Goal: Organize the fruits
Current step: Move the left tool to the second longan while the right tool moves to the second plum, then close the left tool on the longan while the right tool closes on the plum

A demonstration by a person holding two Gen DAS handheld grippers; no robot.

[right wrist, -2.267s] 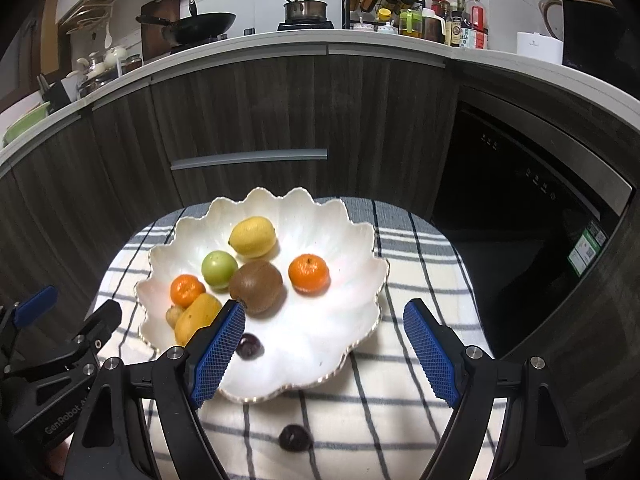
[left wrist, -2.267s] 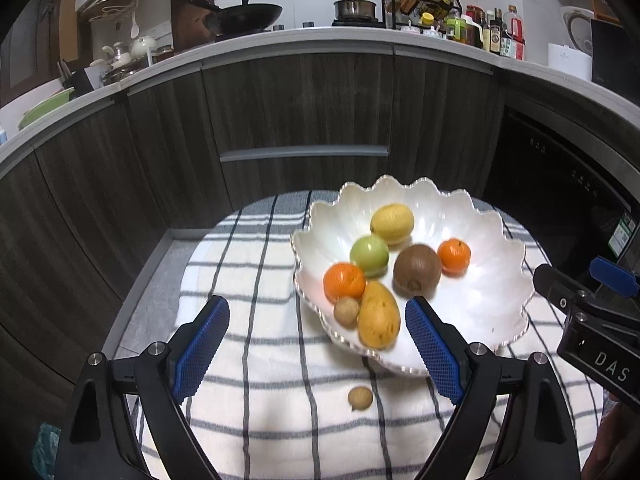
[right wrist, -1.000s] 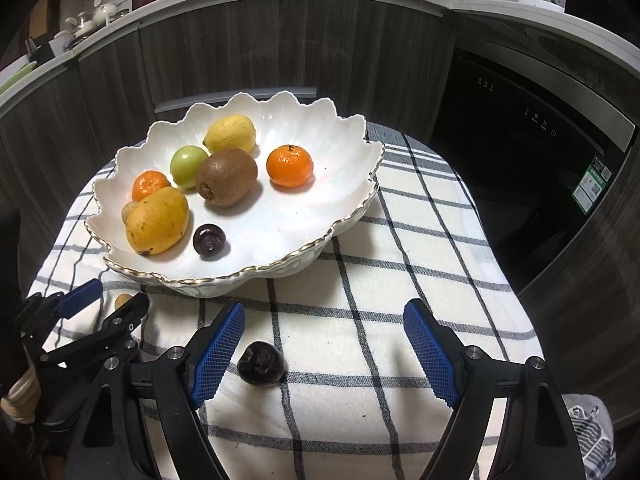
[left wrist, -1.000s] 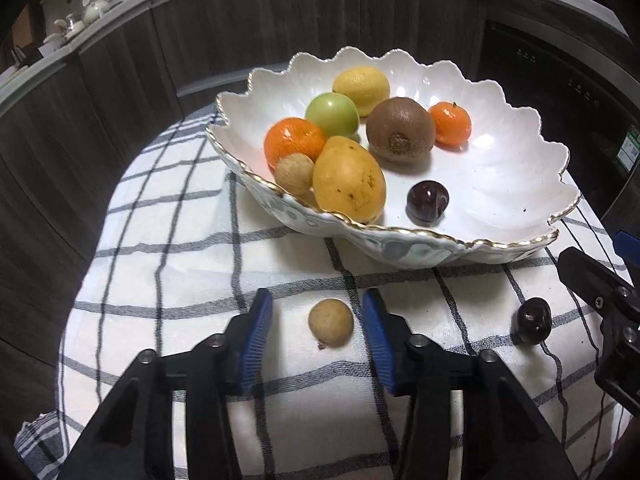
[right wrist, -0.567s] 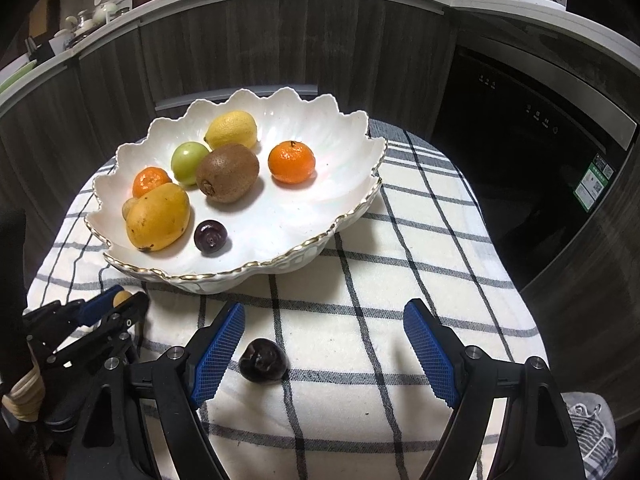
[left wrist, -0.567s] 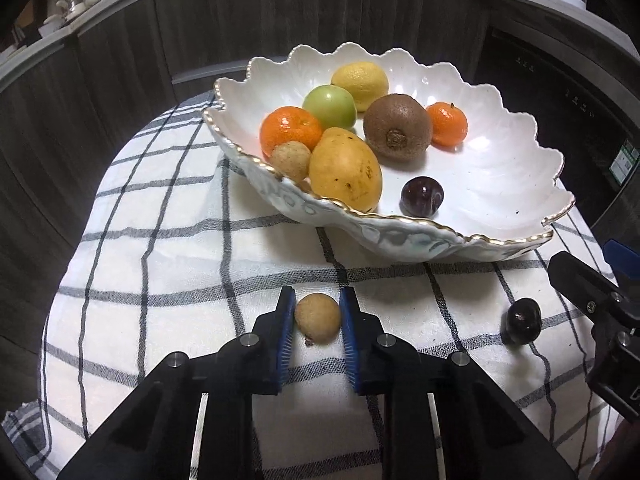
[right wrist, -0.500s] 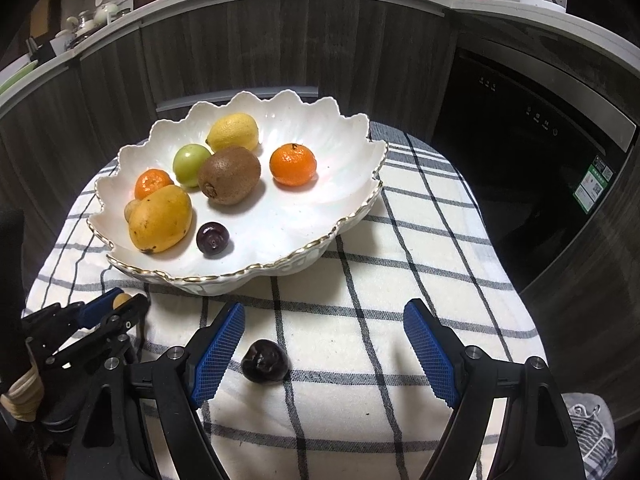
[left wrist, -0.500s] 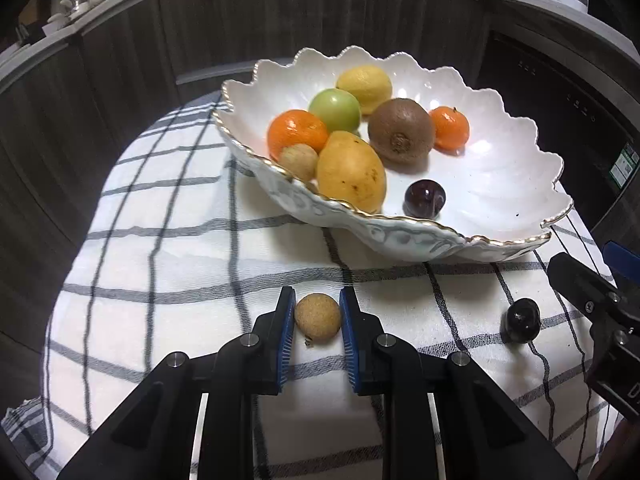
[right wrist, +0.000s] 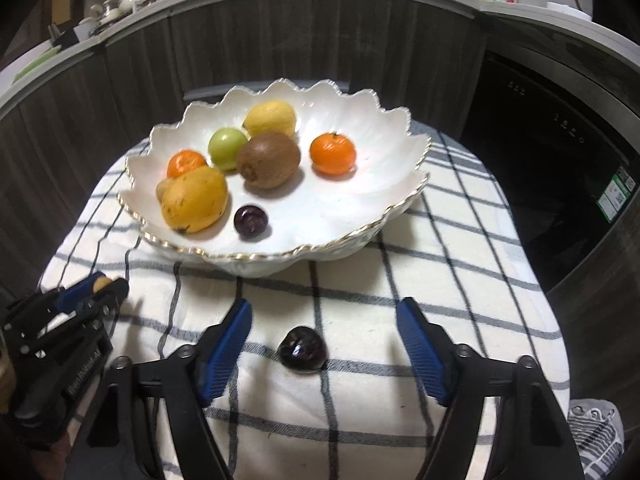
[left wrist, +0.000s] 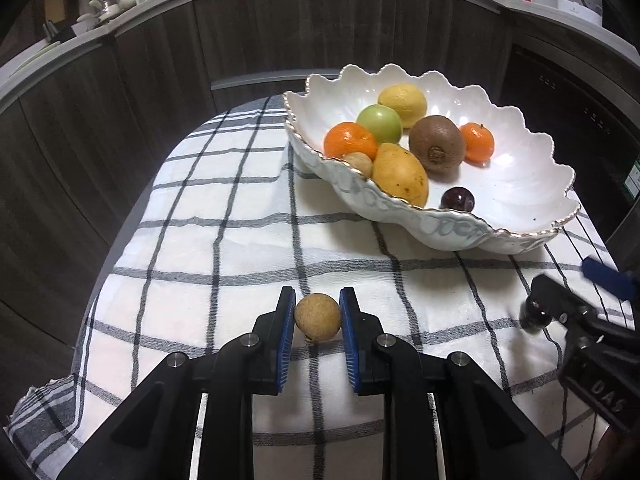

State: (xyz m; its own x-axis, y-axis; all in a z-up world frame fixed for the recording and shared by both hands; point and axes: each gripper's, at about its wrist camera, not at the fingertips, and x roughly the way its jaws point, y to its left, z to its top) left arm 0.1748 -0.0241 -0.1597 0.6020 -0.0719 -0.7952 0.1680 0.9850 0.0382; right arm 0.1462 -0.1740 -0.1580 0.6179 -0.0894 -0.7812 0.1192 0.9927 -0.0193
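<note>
The left gripper (left wrist: 318, 320) pinches a rough tan longan (left wrist: 318, 317) near the checked cloth's (left wrist: 224, 208) front edge. The right gripper (right wrist: 324, 338) is spread around a glossy dark plum (right wrist: 302, 347), before the scalloped white bowl (right wrist: 360, 220).

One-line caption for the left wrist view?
Left tool grips a small tan fruit on the checked cloth, near the fruit bowl.

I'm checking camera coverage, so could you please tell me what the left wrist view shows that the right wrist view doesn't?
Only the left wrist view shows the left gripper shut on the longan. Only the right wrist view shows the right gripper open around the loose plum on the cloth. Both show the bowl holding the kiwi and another plum.
</note>
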